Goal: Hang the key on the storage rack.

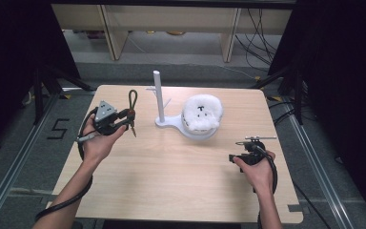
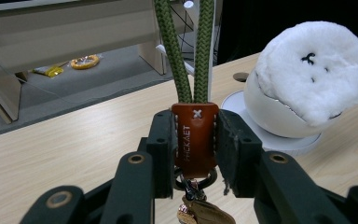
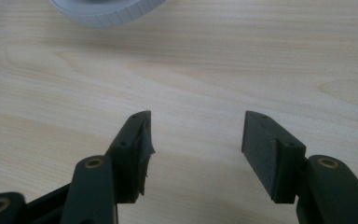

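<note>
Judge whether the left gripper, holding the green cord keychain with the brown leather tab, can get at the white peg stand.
Probably yes. The left gripper holds the green cord keychain beside the white peg stand, and only bare wooden table lies between them.

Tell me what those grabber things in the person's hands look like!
Each is black. The left gripper carries a grey three-cornered plate on top and trails a thick black cable. The right gripper has two chunky black jaws with brass-coloured rivets. The forearms are bare, with no sleeves.
</note>
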Demonstrator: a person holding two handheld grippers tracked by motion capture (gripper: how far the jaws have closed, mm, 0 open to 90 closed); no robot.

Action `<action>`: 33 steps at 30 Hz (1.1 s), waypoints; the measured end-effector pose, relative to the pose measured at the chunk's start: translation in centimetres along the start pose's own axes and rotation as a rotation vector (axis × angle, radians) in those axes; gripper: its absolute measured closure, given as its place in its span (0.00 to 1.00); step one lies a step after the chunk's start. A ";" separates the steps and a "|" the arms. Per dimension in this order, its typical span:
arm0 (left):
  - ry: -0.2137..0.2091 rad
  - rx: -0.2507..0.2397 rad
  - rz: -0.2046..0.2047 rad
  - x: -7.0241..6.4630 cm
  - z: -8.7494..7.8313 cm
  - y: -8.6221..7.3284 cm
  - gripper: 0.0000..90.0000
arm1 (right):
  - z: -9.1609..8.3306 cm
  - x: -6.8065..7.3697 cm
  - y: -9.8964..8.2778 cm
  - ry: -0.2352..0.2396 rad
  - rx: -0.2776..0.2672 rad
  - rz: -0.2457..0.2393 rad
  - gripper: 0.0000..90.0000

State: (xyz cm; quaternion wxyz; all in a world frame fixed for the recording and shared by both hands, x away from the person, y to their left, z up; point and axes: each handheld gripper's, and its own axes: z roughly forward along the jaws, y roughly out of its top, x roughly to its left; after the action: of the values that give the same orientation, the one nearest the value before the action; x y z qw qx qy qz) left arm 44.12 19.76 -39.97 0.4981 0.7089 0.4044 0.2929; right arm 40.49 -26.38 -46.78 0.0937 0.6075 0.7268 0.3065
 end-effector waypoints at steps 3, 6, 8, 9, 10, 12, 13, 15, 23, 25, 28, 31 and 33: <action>-0.003 0.000 0.001 0.0 0.2 0.2 0.75 | 0.0 0.0 0.0 0.006 0.001 0.000 0.49; -0.005 0.000 0.004 0.0 0.4 0.3 0.75 | -0.1 0.1 0.0 -0.041 0.003 -0.001 0.49; -0.007 0.000 0.005 -0.1 0.6 0.5 0.75 | 0.0 0.1 0.0 -0.036 -0.001 -0.002 0.49; -0.007 0.000 0.005 -0.1 0.7 0.5 0.75 | 0.0 0.1 0.0 -0.036 -0.001 -0.001 0.49; -0.008 -0.003 0.002 -0.1 0.8 0.6 0.75 | 0.0 0.1 0.0 -0.036 0.000 0.000 0.49; -0.010 -0.005 0.000 -0.2 0.9 0.7 0.75 | 0.0 0.1 0.0 -0.036 0.000 -0.001 0.49; -0.011 -0.004 0.003 -0.2 1.0 0.8 0.75 | 0.0 0.1 0.0 -0.037 0.000 -0.001 0.49; -0.010 -0.003 0.004 -0.2 1.2 0.9 0.75 | 0.0 0.1 0.0 -0.037 -0.001 -0.001 0.49; -0.015 -0.010 -0.003 -0.2 1.7 1.2 0.75 | -0.2 0.5 0.1 -0.060 0.012 0.064 0.48; -0.019 -0.010 -0.002 -0.2 1.9 1.3 0.75 | -0.2 0.5 0.1 -0.053 0.013 0.063 0.48; -0.020 -0.012 -0.002 -0.2 2.0 1.5 0.75 | -0.2 0.5 0.1 -0.053 0.013 0.062 0.48; -0.023 -0.011 0.001 -0.3 2.3 1.7 0.75 | -0.2 0.5 0.1 -0.054 0.014 0.063 0.48; -0.025 -0.011 0.001 -0.3 2.5 1.7 0.75 | -0.2 0.5 0.1 -0.055 0.013 0.062 0.48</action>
State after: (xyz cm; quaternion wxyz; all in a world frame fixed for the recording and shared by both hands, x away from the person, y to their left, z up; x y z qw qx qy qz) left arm 46.46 18.04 -39.15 0.5071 0.7099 0.3962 0.2863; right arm 40.32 -25.97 -46.44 0.0999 0.6386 0.7067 0.2878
